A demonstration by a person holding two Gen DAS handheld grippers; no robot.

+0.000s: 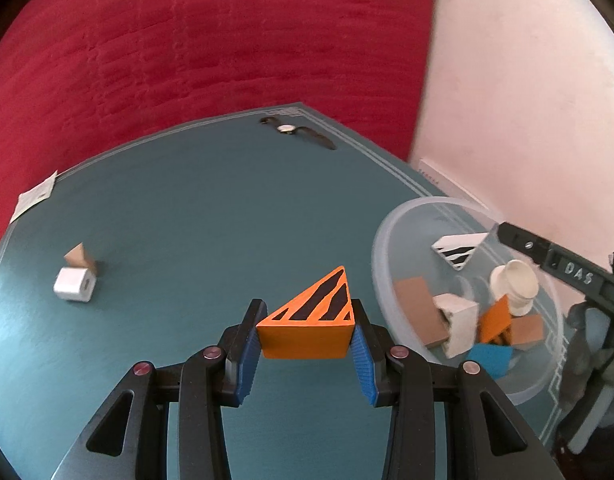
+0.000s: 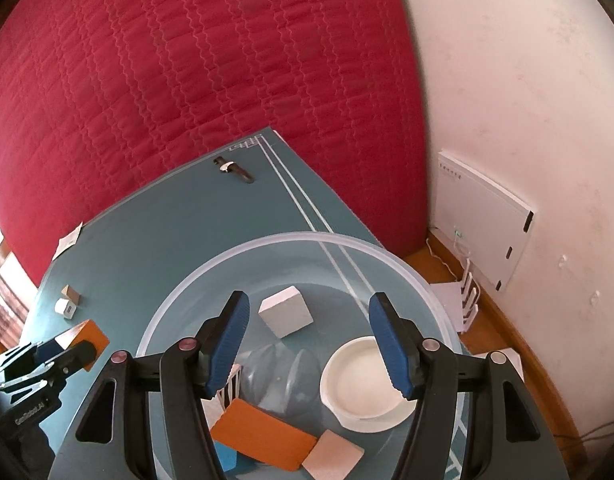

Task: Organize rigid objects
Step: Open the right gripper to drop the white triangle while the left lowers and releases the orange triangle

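Left hand-held gripper (image 1: 307, 344) is where I clamp an orange striped wedge (image 1: 313, 322) over the teal table (image 1: 187, 220), its apex pointing away to the right; my right hand-held gripper (image 2: 309, 340) gapes empty above the clear bowl (image 2: 195, 276) of blocks. I read "DAS" on the right gripper's body in the left view. Beyond lie a wristwatch (image 1: 295, 131), a red quilt (image 2: 187, 80) and a white wall (image 2: 527, 80).
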